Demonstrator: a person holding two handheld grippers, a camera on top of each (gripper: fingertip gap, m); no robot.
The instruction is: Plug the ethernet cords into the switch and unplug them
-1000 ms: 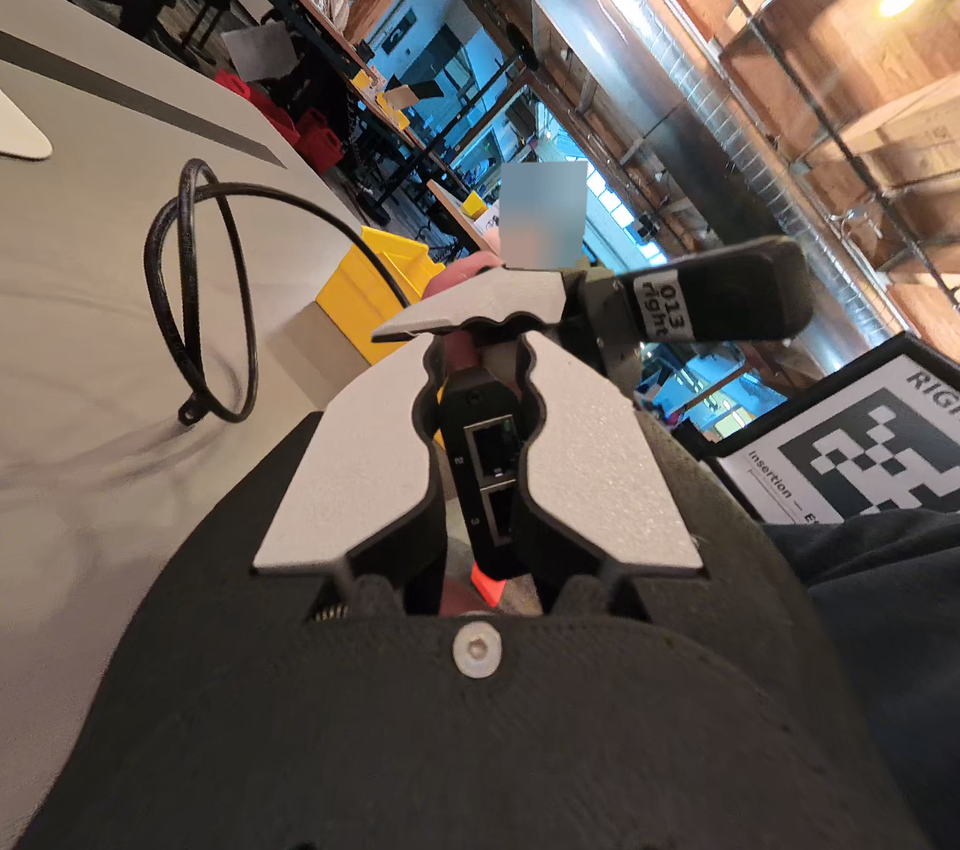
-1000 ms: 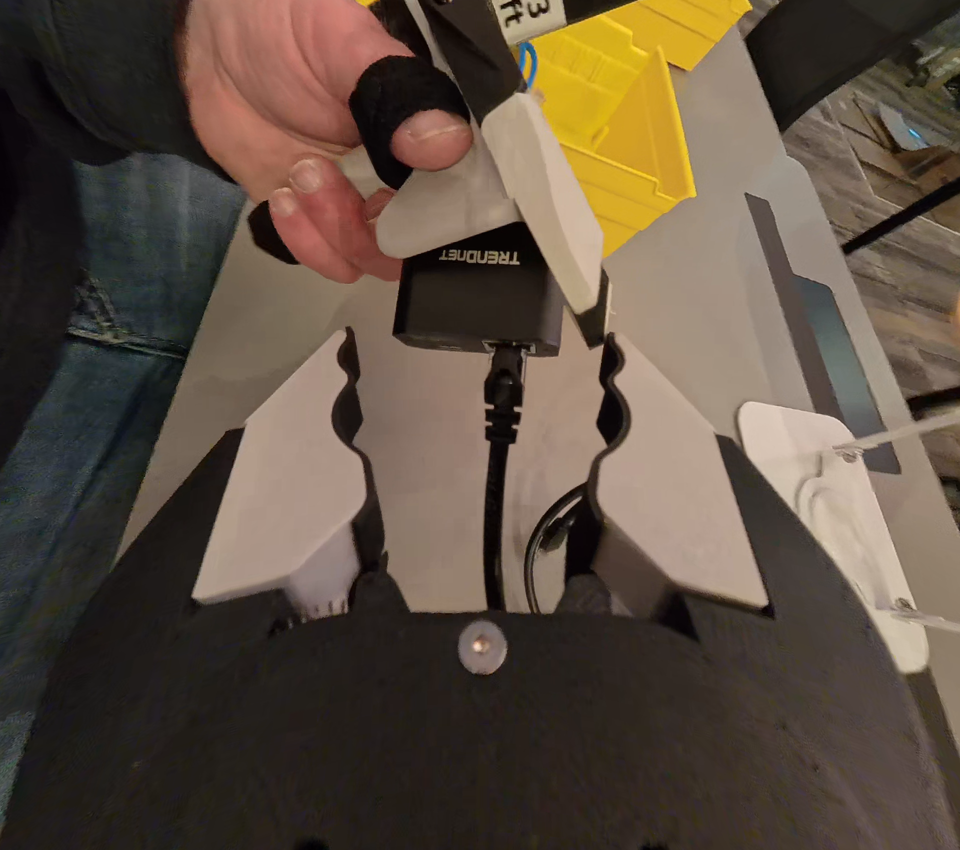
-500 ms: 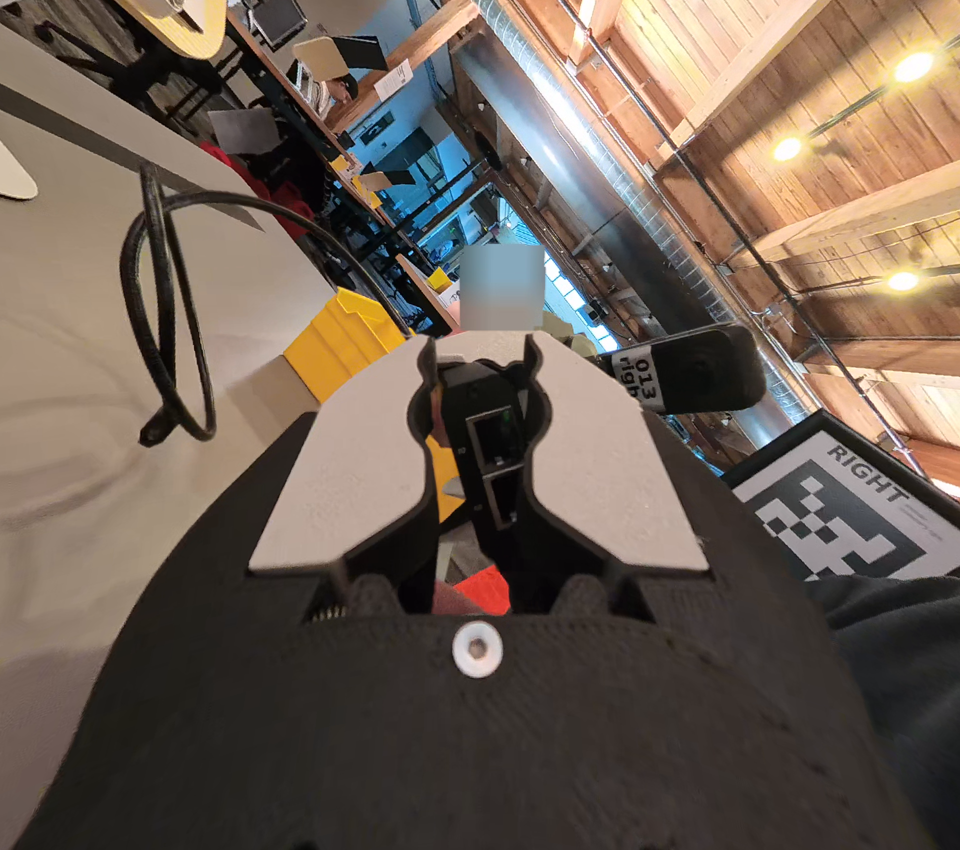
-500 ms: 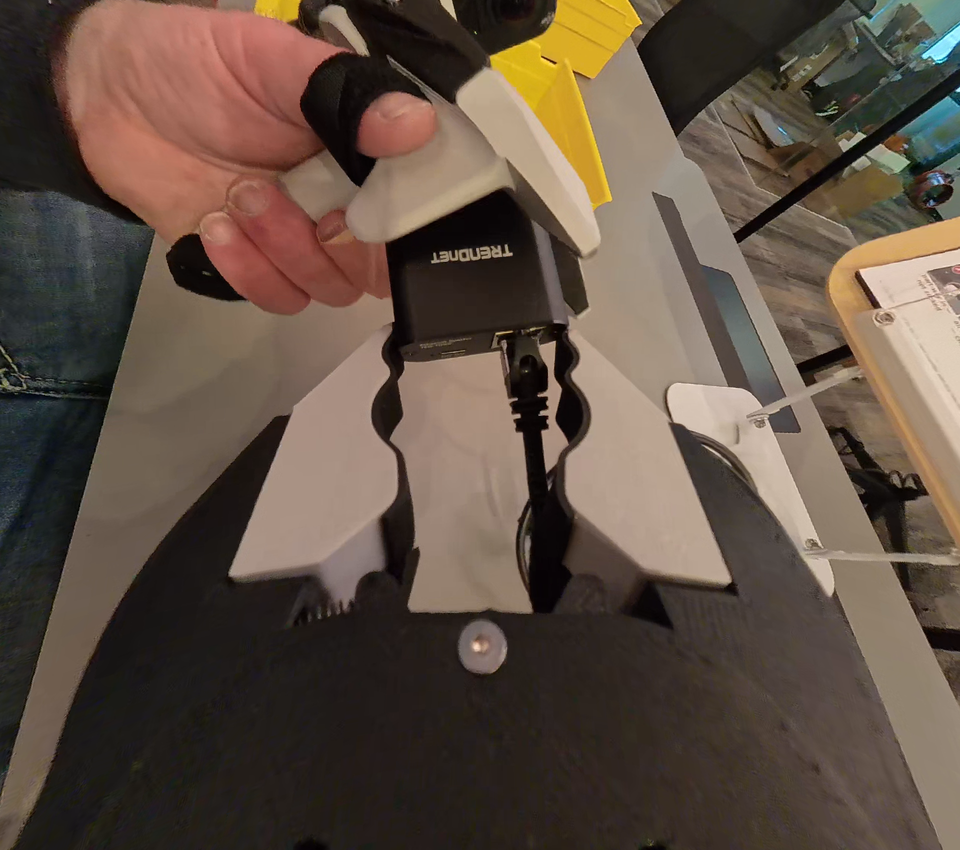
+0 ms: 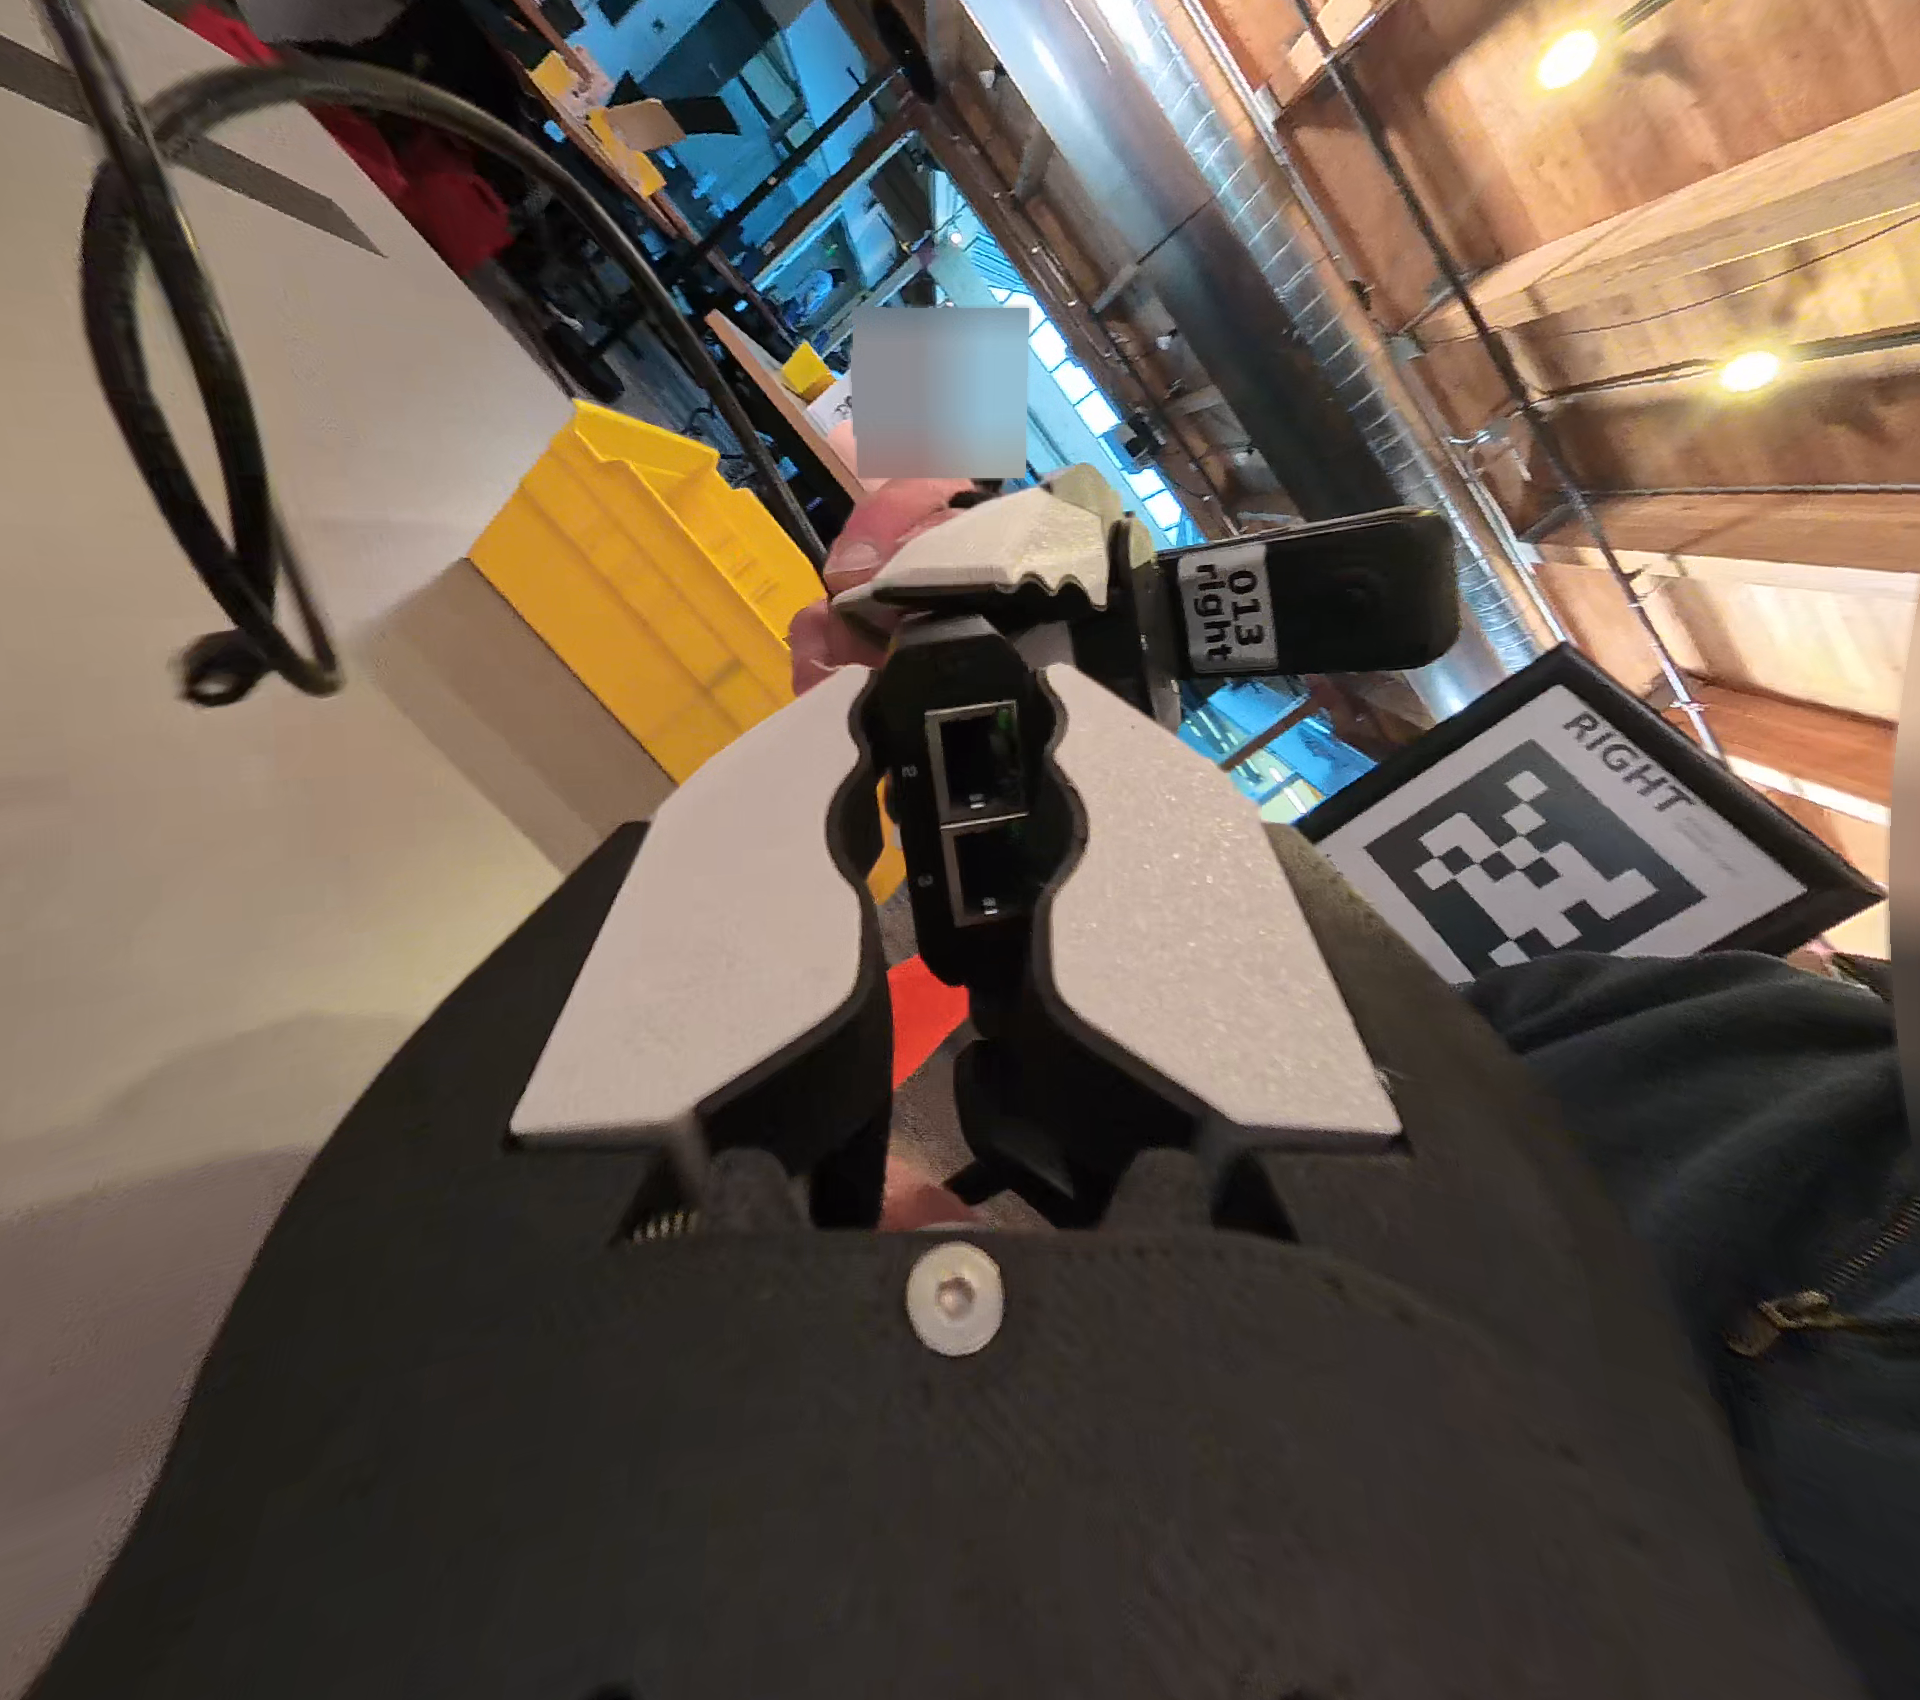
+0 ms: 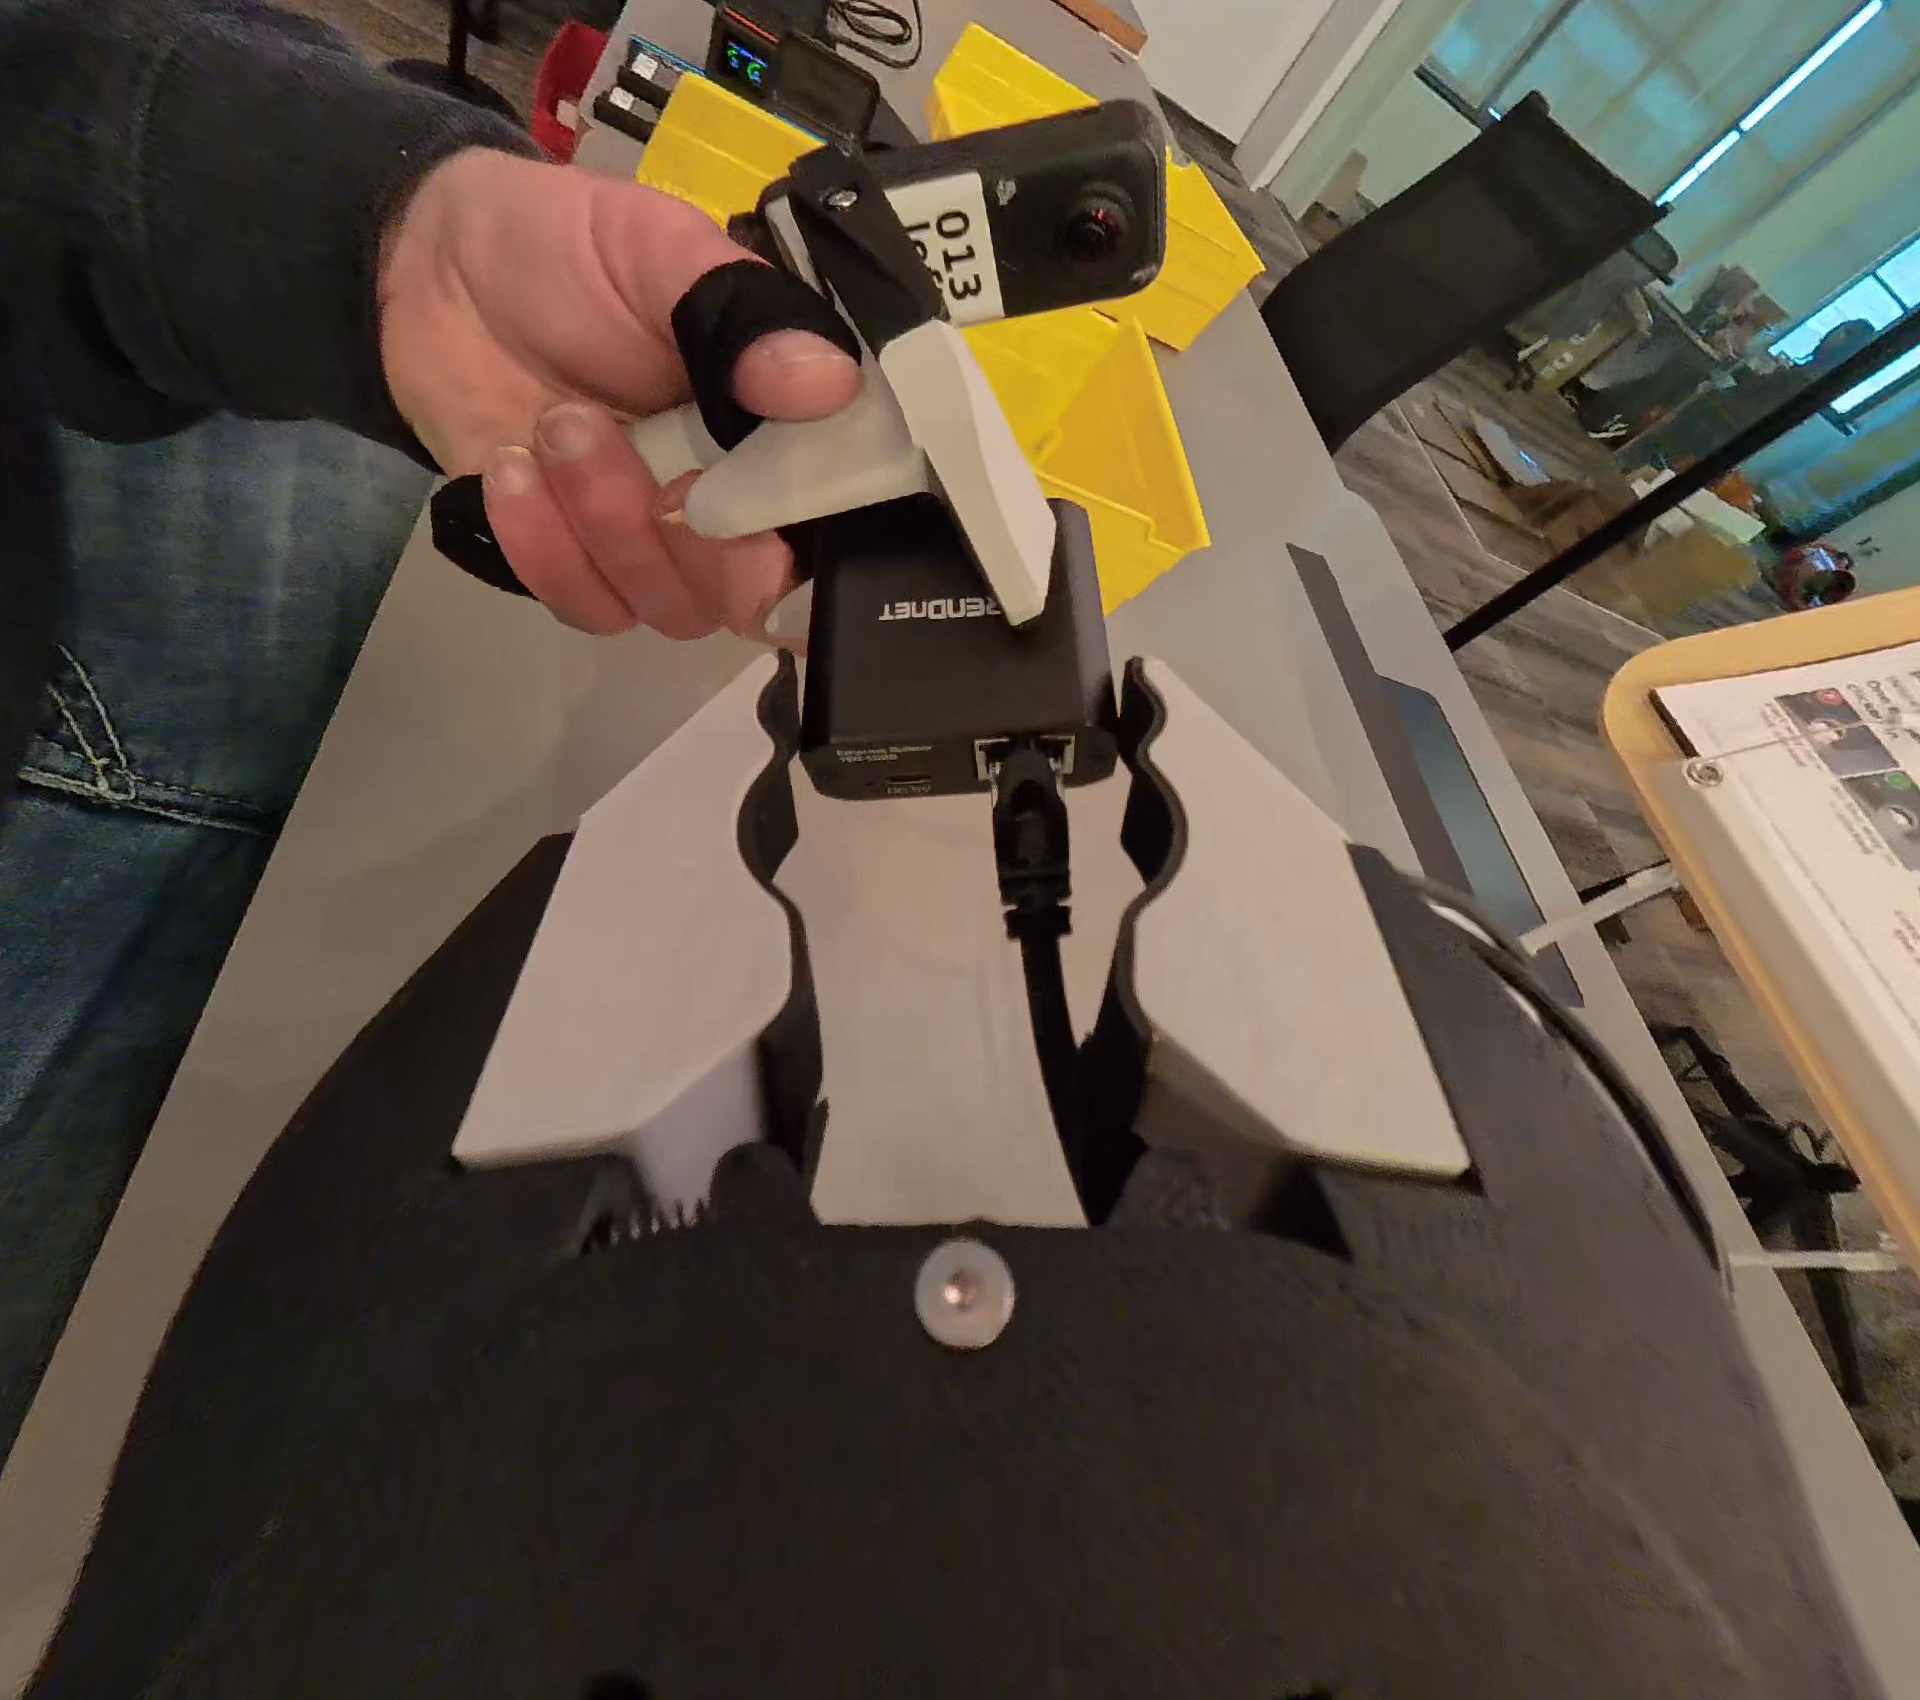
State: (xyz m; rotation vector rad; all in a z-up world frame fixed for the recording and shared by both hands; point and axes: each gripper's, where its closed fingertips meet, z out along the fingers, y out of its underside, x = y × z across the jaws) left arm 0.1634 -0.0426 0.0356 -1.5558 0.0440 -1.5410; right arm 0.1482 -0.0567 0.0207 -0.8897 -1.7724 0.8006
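Between my left gripper's textured grey fingers sits the small black switch, clamped at its sides, two square ports facing me. In the right wrist view my right gripper stands wide open, its scalloped fingers flanking the switch's port face without touching. A black ethernet cord with ribbed boot runs up between them; whether its plug is fully seated I cannot tell. Yellow plastic bins lie far on the grey table.
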